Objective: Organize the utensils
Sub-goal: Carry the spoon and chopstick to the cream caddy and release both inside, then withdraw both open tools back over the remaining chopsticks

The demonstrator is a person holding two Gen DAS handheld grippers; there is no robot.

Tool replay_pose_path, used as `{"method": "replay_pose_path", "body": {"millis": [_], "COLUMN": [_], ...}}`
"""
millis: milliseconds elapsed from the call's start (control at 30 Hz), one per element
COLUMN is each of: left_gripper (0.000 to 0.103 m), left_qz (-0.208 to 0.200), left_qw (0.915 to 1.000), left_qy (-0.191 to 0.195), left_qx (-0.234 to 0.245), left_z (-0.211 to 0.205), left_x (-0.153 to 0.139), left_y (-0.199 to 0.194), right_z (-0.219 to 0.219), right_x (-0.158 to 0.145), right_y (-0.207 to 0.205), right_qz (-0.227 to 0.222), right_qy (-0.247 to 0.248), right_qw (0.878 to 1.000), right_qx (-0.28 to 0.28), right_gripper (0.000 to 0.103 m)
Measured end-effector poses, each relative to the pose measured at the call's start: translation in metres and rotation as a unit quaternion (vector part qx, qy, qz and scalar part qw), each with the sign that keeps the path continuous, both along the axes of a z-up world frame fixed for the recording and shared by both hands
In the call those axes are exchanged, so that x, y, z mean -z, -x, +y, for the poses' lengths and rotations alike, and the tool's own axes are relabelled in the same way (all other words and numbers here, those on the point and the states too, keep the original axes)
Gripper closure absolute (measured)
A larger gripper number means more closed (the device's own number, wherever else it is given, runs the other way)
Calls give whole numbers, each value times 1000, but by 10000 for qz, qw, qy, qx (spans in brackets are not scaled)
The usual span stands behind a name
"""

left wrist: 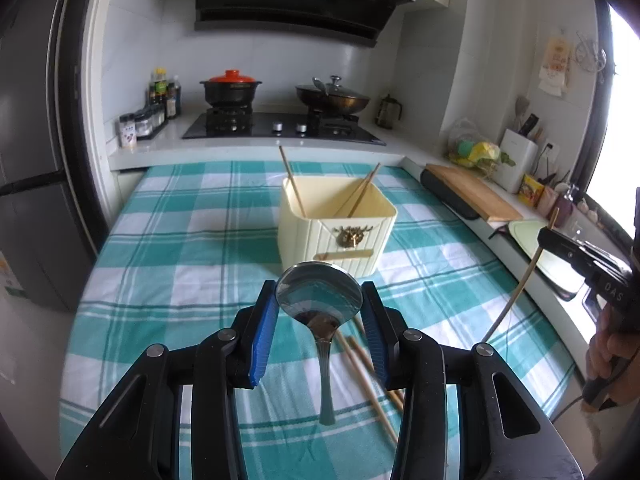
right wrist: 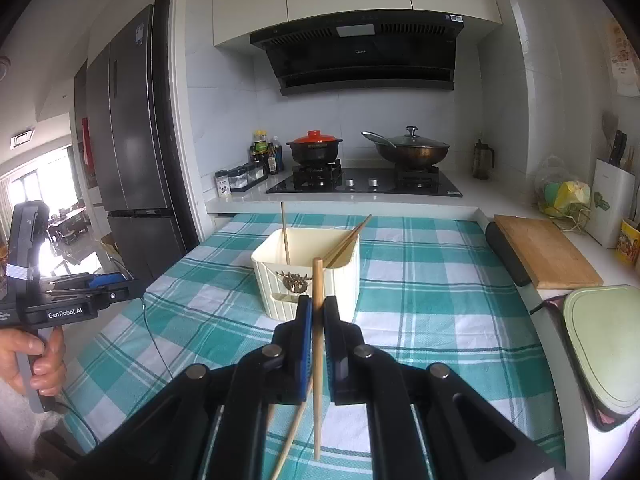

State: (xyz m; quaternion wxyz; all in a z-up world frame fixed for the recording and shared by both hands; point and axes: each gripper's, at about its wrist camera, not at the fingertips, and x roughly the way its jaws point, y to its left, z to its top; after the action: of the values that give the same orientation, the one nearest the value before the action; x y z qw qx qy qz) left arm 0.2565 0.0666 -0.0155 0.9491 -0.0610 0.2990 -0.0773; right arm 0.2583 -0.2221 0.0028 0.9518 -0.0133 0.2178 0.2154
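Observation:
A cream utensil box (left wrist: 336,224) (right wrist: 308,280) stands mid-table on the teal checked cloth, with three chopsticks (left wrist: 362,192) (right wrist: 346,242) leaning inside. My left gripper (left wrist: 319,300) is shut on a steel spoon (left wrist: 319,294), held by its bowl above the cloth just in front of the box, handle hanging down. My right gripper (right wrist: 318,308) is shut on a wooden chopstick (right wrist: 318,360), held upright in front of the box. It also shows at the right of the left wrist view (left wrist: 560,244). Loose chopsticks (left wrist: 372,384) (right wrist: 292,436) lie on the cloth below.
The stove counter (right wrist: 360,196) behind the table holds a red-lidded pot (right wrist: 315,146), a wok (right wrist: 412,150) and spice jars. A wooden cutting board (right wrist: 544,250) and a green board (right wrist: 604,340) lie on the right counter. A fridge (right wrist: 128,128) stands left.

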Motion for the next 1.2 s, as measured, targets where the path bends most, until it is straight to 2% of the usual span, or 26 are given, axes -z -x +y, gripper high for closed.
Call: {"method": "replay_pose_path", "body": {"millis": [100,200,433,567,633,700,800,900,1000,1033,1100,1133,1167,1200], "left_gripper": [62,62,62,62,62,62,62,62,62,61,60,59,52,47], "left_qz": [-72,-196,-844,-1059,-989,-788,-273,306,725,824,1000,1011,974,930], "left_qw": [9999,9996,9958,9932,9938,9955,9983,9981,9959,9951,9933,9930,9933,9937], "left_qy": [74,208,207,209,213,193,156,223,199,184,196,240,286,285], "left_qx": [57,66,-281,-432,-462,-488,-490,-479,-505,-514,-543,-560,-551,-561], "left_z": [6,13,18,9,3,-2,-7,-9,-12,-13,-13,-13,-12,-10], "left_x": [-18,-45,-112,-124,-118,-104,-70,-34,-4,4,14,14,13,9], "left_y": [-11,-30,-95,-139,-163,-186,-220,-247,-264,-269,-275,-273,-270,-265], "right_z": [2,6,28,45,56,66,78,87,91,92,91,90,88,85], "right_x": [-13,-35,-91,-97,-88,-73,-37,1,28,33,38,37,34,29], "right_y": [-18,-40,-108,-146,-167,-188,-225,-253,-271,-275,-280,-281,-279,-273], "right_qz": [-10,-244,-854,-1094,-1074,-867,-74,666,1124,1217,1373,1383,1339,1242], "right_qy": [-34,14,-211,-469,-494,-465,-484,-442,-396,-435,-394,-399,-424,-460], "right_qw": [10000,9997,9961,9929,9930,9951,9986,9964,9925,9913,9896,9896,9901,9912], "right_qx": [-54,-22,1,2,5,-42,-190,-276,-263,-241,-135,-79,-41,-29], "right_gripper": [97,97,97,97,97,97,97,97,96,93,93,85,67,58]}}
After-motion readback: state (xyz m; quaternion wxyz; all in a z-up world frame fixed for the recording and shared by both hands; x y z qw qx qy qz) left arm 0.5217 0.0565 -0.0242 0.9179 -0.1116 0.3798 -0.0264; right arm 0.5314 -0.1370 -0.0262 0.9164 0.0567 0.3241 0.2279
